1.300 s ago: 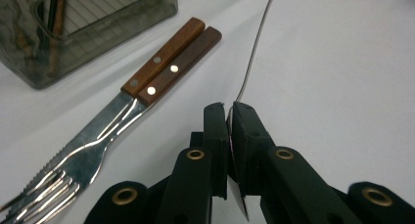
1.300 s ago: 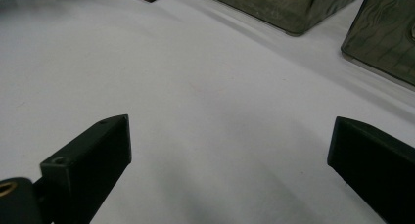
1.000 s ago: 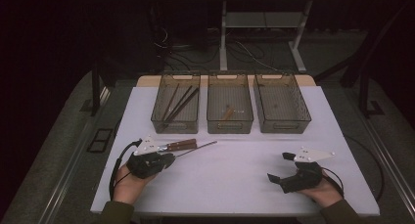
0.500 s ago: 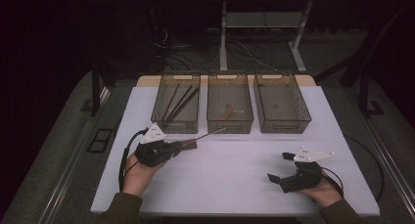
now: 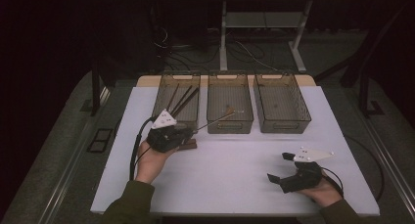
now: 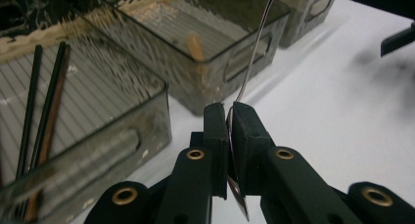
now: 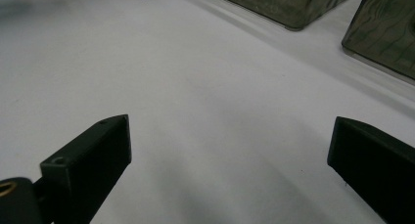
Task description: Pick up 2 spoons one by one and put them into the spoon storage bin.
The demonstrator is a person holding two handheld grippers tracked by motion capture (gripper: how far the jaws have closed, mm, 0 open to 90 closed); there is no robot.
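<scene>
The left gripper [image 5: 188, 134] has its black jaws pinched together on a long, thin metal utensil with a wooden tip [image 6: 254, 53] — it looks like a slim spoon or stirrer, gripped flat at its wide, blade-like end. In the high view the shaft runs from the gripper up and to the right, its far end reaching over the front wall of the middle smoke-grey plastic bin [image 5: 230, 127]. That bin is one of three in a row; the one to its left [image 5: 166, 94] holds dark chopsticks [image 5: 183, 100], the one to its right [image 5: 282, 128] looks nearly bare. A small brown wooden block [image 5: 188, 145] lies just in front of the left bin, under the gripper.

The utensil is likely light, stiff and slick — the thin metal could swivel or slide between the pads, so a hold on the flat end suits it better than the round shaft.

The right gripper [image 5: 280, 167] rests well to the right of the middle bin, near the white table's [image 5: 235, 165] front edge, jaws wide apart and holding nothing.
</scene>
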